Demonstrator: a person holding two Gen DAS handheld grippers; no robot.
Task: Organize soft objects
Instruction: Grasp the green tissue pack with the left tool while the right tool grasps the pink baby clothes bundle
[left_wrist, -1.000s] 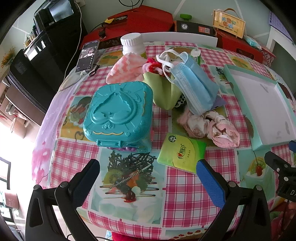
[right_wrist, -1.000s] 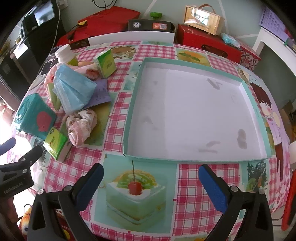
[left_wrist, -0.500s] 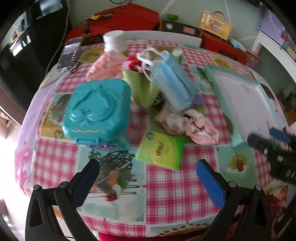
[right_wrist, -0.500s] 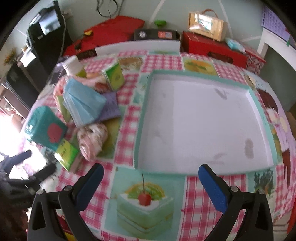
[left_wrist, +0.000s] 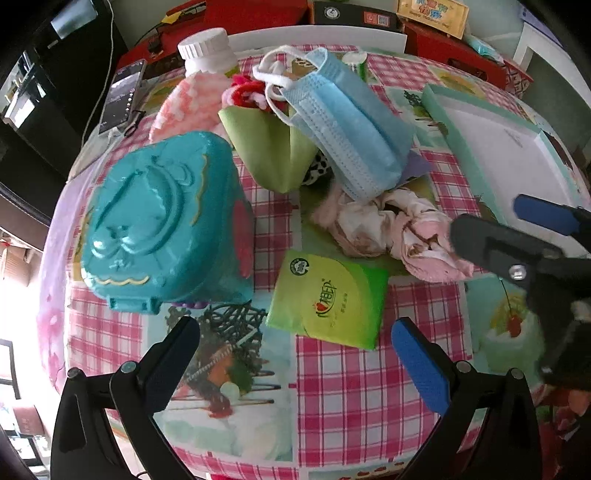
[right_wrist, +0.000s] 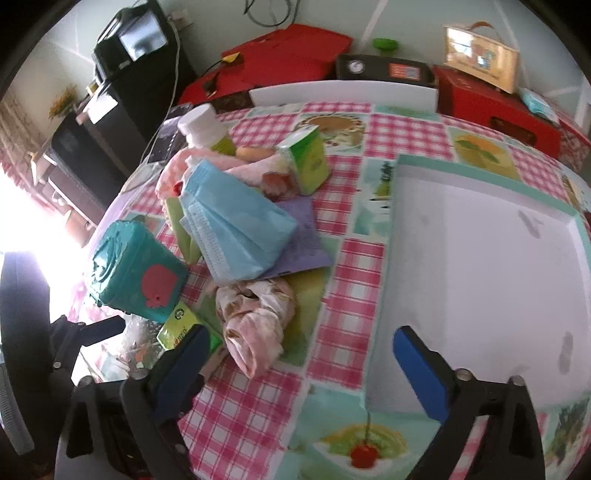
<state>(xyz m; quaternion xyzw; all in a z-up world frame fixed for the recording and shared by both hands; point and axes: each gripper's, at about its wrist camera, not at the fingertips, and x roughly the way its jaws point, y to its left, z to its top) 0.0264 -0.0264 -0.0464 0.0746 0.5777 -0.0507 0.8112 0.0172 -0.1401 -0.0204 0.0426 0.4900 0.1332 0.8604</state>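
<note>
on the checked tablecloth (left_wrist: 332, 387), your left gripper (left_wrist: 295, 343) hangs above the near edge with its jaws spread wide and nothing between them; the green tissue pack (left_wrist: 328, 299) lies flat just beyond and between the two fingertips, untouched. beside the pack, toward your right, sits the crumpled pink cloth bundle (left_wrist: 391, 229), touching the lower edge of the stack of blue face masks (left_wrist: 354, 136), whose white ear loops curl toward the far side. the masks rest partly on a purple cloth (right_wrist: 303, 240) and lean against a folded green cloth (left_wrist: 277, 151). further left stands the teal plastic case (left_wrist: 159, 225), with a pink knitted cloth (left_wrist: 192, 99) and a white-capped bottle (left_wrist: 207, 48) behind it. a small green carton (right_wrist: 310, 158) stands at the far side of the pile.

your right gripper (right_wrist: 299, 354) points down at the table between the pile and the shallow teal-rimmed tray (right_wrist: 402, 221), its jaws wide but closing, with nothing between them; the pink cloth bundle (right_wrist: 255, 325) lies just ahead of its left fingertip, which overlaps the tissue pack (right_wrist: 181, 325) in the right wrist view. the tray's white floor holds none of the soft things. in the left wrist view the right gripper (left_wrist: 513, 236) enters from the right edge, over the bundle's end.
</note>
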